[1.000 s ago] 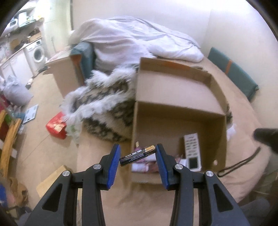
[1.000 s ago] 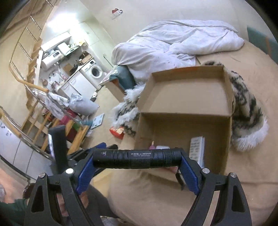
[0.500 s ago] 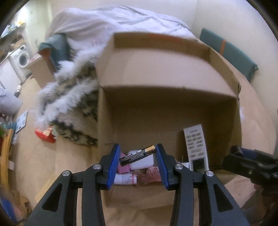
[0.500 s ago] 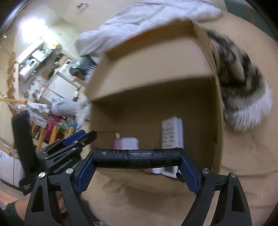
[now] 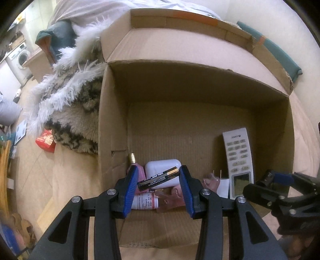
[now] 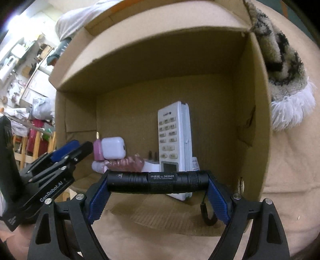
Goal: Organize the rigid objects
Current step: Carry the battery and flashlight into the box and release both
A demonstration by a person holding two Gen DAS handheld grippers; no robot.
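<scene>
An open cardboard box (image 5: 200, 124) lies on a beige bed; it also fills the right wrist view (image 6: 252, 124). My left gripper (image 5: 159, 180) is shut on a black and gold battery (image 5: 158, 178), held at the box's front opening. My right gripper (image 6: 158, 184) is shut on a black flashlight (image 6: 158, 181), gripped end to end, at the box's front right. Inside the box are a white remote (image 5: 239, 160), a white charging case (image 5: 162, 170), a pink bottle (image 6: 98, 150) and a pink tube (image 5: 146, 202). The left gripper shows in the right wrist view (image 6: 66, 154).
A furry patterned blanket (image 5: 70, 104) lies left of the box and shows right of it in the right wrist view (image 6: 284, 66). A white duvet (image 5: 90, 14) is behind. A red packet (image 5: 46, 140) lies on the floor. A washing machine (image 5: 20, 58) stands far left.
Both grippers have moved forward toward the box, which now fills both views. Each still holds its object. The right gripper has come in beside the left one.
</scene>
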